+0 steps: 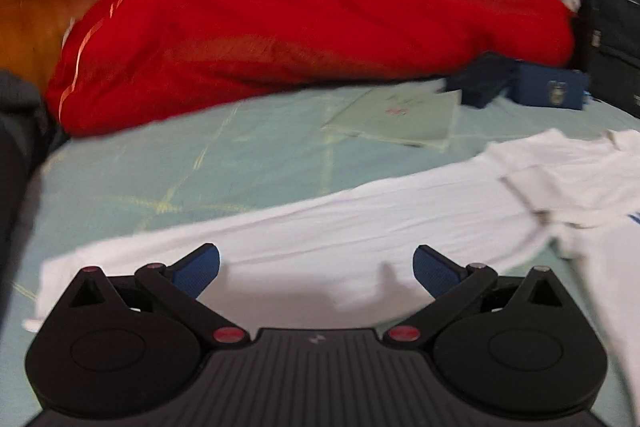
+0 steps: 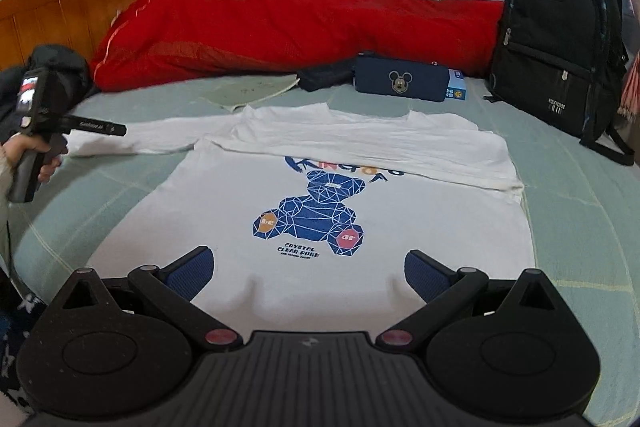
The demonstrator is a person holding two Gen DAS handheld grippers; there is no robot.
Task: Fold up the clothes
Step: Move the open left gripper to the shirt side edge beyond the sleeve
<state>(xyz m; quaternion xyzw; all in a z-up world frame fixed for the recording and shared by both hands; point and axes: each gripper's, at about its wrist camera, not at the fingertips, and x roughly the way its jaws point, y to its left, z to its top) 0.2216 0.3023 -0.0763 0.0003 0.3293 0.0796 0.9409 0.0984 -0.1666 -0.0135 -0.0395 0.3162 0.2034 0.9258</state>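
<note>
A white cotton T-shirt with a blue geometric bear print [image 2: 316, 195] lies flat on the pale green bedsheet [image 2: 580, 211], in front of the bulky red quilt [image 2: 280, 27], one sleeve already folded across the chest. The left gripper [image 1: 316, 267] hovers over the outstretched sleeve and the right gripper [image 2: 308, 273] over the hem, both spread wide and holding nothing. The sleeve fold looks to be in hand; next the left needs to close on that sleeve's edge.

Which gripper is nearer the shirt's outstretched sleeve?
Left. The left gripper hovers open right at the outstretched sleeve of the white T-shirt. The right gripper is open at the shirt's bottom hem, away from that sleeve.
</note>
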